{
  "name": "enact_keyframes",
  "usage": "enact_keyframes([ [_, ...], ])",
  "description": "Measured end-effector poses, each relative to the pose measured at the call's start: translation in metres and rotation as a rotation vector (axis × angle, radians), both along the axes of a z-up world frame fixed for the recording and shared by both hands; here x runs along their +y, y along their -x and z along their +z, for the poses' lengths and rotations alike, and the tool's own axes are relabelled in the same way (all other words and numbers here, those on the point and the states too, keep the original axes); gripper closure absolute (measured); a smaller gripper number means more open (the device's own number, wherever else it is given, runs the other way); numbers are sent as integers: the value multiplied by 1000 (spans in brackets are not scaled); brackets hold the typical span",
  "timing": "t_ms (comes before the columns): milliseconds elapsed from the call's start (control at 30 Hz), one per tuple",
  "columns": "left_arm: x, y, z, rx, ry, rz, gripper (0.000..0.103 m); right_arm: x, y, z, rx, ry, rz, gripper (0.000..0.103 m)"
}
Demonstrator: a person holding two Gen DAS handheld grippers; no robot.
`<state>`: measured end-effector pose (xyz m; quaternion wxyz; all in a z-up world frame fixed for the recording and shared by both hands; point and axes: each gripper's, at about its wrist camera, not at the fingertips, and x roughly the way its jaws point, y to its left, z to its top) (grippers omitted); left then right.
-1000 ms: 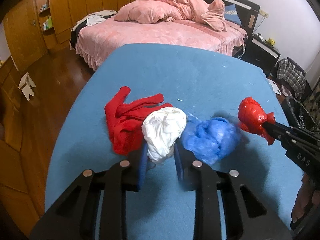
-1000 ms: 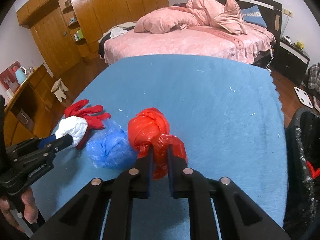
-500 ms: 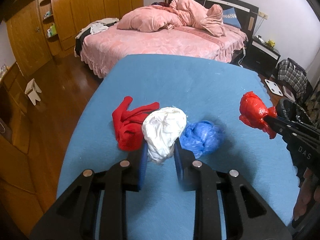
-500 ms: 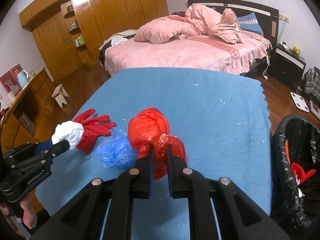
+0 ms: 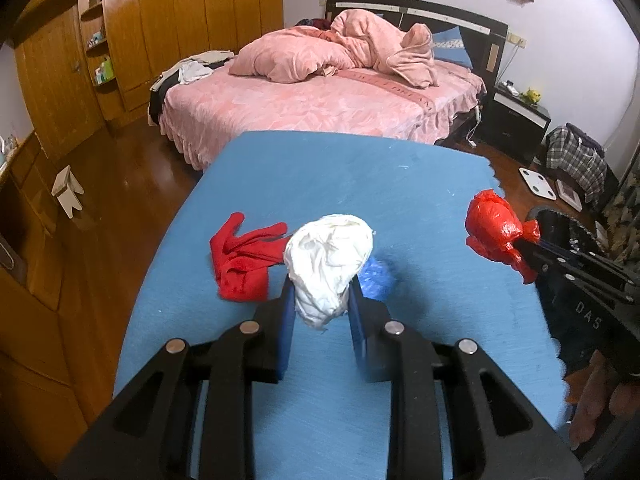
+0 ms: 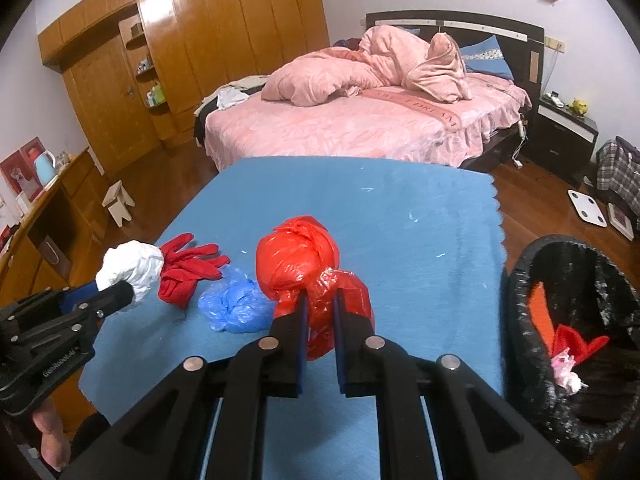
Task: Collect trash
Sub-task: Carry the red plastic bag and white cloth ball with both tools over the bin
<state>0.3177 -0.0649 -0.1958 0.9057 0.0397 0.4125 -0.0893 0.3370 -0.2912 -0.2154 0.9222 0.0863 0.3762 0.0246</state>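
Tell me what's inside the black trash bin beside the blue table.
Inside the black trash bin, a red scrap, an orange patch and a small pink-and-white wad show. Its depths are dark and its near wall hides the rest.

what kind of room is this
A bedroom in a home, most likely: a bed with rumpled pink bedding, a wall of wooden wardrobes and a dark nightstand beside the headboard. The trash is being handled over a blue-covered table.

Right gripper (image 6: 319, 312) clamped on red knotted bag (image 6: 298, 254) above blue table (image 6: 400, 216). Left gripper (image 6: 120, 290) gripping white wad (image 6: 132, 262). Blue bag (image 6: 232, 304) and red glove (image 6: 186, 266) lying on table. Black bin (image 6: 520, 308) at right.
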Motion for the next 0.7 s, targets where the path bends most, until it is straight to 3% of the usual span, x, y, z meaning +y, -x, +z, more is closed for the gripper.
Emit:
enact_keyframes([
  [700, -85, 52, 42, -24, 11, -66, 79, -61, 61, 36, -50, 29, -68, 92],
])
